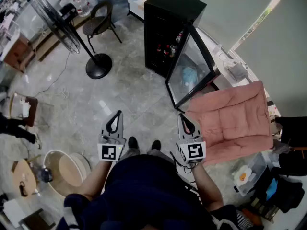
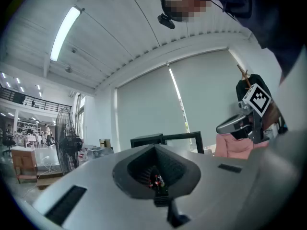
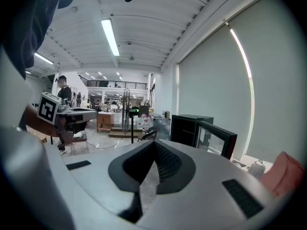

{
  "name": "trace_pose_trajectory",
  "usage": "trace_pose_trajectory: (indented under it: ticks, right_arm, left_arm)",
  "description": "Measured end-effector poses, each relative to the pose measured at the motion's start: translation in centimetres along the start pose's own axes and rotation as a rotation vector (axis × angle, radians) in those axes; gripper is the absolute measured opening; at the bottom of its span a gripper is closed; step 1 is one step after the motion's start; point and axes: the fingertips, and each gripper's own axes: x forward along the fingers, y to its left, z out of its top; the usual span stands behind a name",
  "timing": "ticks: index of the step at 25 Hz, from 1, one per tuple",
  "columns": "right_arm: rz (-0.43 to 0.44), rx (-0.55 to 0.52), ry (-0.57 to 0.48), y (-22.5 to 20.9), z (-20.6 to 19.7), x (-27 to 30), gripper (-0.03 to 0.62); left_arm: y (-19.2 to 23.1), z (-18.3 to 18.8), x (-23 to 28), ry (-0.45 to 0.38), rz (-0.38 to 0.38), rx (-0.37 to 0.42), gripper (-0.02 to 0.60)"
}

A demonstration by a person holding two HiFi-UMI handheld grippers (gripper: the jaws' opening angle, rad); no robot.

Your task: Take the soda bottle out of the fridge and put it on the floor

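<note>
Currently | left gripper (image 1: 116, 115), right gripper (image 1: 182, 117): jaws together, empty | bottle (image 1: 166, 49) in fridge (image 1: 172, 6): probably heavy, rigid, slick | grip mid-body, keep upright.

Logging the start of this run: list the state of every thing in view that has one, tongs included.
Fridge door: swung open.
Bottles: standing inside the fridge.
Left tongs: shut, empty.
Right tongs: shut, empty.
Standing fan: upright.
Chair: empty.
</note>
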Motion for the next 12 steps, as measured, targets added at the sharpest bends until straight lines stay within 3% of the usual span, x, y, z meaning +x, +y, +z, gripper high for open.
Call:
trace_pose_trajectory:
  ticks: [12]
  right_arm:
    - [0.003, 0.009, 0.014, -0.42, -0.32, 0.39, 0.017]
  left_arm:
    - [-0.05, -0.10, 0.69, 0.005, -0.014, 0.019, 0.023]
